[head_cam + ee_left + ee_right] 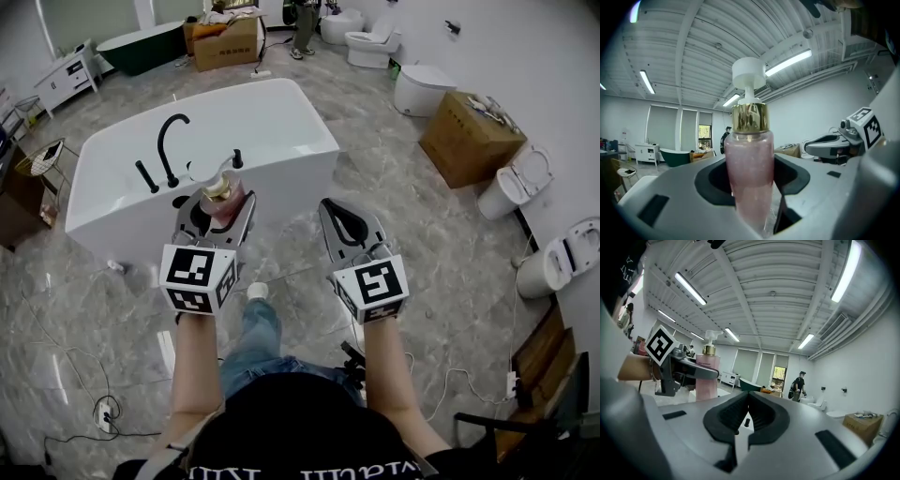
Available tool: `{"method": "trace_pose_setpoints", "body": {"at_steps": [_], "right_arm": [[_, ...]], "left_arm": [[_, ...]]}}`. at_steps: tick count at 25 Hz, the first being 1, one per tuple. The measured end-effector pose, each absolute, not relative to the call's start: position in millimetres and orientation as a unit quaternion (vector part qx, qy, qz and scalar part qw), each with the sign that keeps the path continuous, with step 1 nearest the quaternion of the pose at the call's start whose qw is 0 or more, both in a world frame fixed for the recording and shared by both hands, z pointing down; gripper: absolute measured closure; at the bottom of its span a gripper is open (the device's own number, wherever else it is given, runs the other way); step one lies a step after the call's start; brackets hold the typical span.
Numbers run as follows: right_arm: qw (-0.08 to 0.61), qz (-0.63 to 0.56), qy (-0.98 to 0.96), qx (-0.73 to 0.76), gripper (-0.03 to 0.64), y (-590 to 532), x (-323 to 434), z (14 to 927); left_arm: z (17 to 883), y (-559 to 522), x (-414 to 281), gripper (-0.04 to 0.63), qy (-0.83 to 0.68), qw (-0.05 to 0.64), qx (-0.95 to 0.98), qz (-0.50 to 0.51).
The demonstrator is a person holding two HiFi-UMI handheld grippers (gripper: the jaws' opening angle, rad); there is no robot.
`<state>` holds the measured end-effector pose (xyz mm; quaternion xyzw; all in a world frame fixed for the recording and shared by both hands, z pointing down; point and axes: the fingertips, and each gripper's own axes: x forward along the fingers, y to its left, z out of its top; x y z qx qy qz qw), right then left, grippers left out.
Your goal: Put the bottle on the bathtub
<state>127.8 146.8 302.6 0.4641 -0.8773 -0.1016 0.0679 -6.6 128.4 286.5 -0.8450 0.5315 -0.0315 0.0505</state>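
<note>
Well, left gripper point(212, 214) clamped tight on pink bottle point(749, 173). Bottle upright, white pump on top, close to front side of white bathtub point(281, 122), near black tap point(169, 145). Right gripper point(749, 394) beside it, jaws pressed together, nothing inside.

On the near rim of the white bathtub point(291, 141), a black faucet point(171, 141), a black lever point(147, 176) just beside it and a small black knob point(237, 158) stand in the way (the knob is nearest the middle). Right of the knob the rim lies bare. The floor point(412, 216) before that side is open.
</note>
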Motion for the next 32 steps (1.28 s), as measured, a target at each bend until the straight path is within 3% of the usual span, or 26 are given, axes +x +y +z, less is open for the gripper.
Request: {"method": "trace_pose_setpoints", "body": {"at_steps": [18, 32], "right_arm": [[0.127, -0.074, -0.875, 0.461, 0.601, -117, 56, 332], [0.203, -0.001, -0.848, 0.489, 0.6, -293, 54, 409]], "left_arm": [[332, -169, -66, 0.371, 0.497, 0.001, -0.864, -0.086], [456, -378, -68, 0.37, 0.413, -0.08, -0.891, -0.172]]}}
